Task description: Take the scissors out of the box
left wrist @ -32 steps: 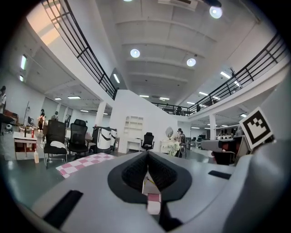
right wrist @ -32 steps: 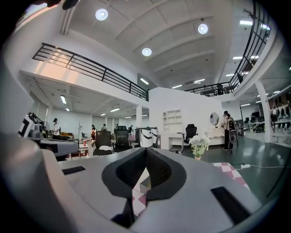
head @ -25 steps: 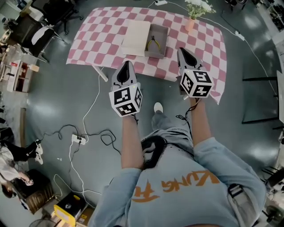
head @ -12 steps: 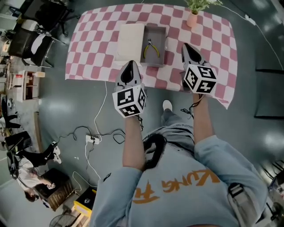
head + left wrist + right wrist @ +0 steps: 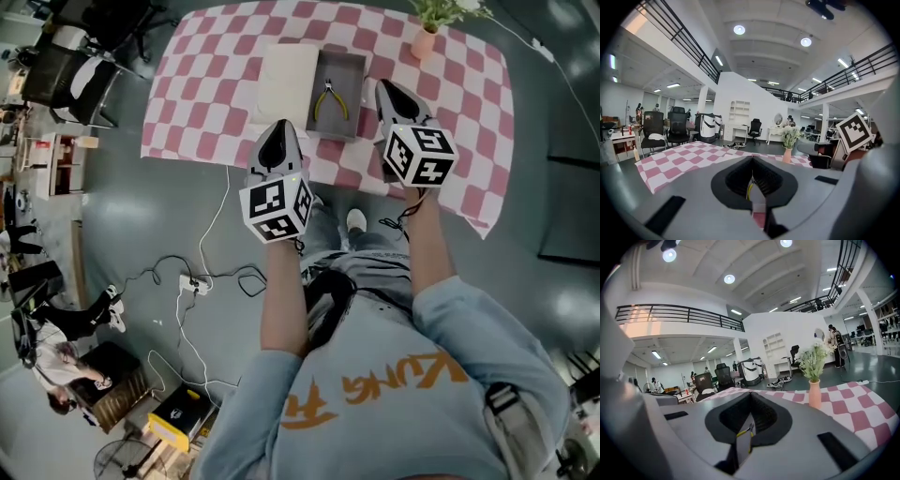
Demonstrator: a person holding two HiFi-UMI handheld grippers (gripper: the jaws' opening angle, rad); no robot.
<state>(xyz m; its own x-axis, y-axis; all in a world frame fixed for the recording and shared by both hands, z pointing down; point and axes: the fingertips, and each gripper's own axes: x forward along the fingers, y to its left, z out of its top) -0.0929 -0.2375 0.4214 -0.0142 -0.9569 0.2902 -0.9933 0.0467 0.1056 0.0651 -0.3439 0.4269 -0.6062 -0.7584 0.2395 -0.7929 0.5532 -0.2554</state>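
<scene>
Pink-and-white checked tablecloth (image 5: 206, 84) carries an open grey rectangular box (image 5: 353, 75) holding yellow-handled scissors (image 5: 330, 98), lying twelve-to-six with handles at six, with the closed, empty right gripper (image 5: 390, 96) at their three o'clock, seemingly nearer than the equally closed, empty left gripper (image 5: 278, 141) at eight.

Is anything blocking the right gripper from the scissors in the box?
Nothing visible does. The gray box is open, its lid lies beside it, and the yellow-handled scissors lie alone inside. The right gripper hovers beside the box.
</scene>
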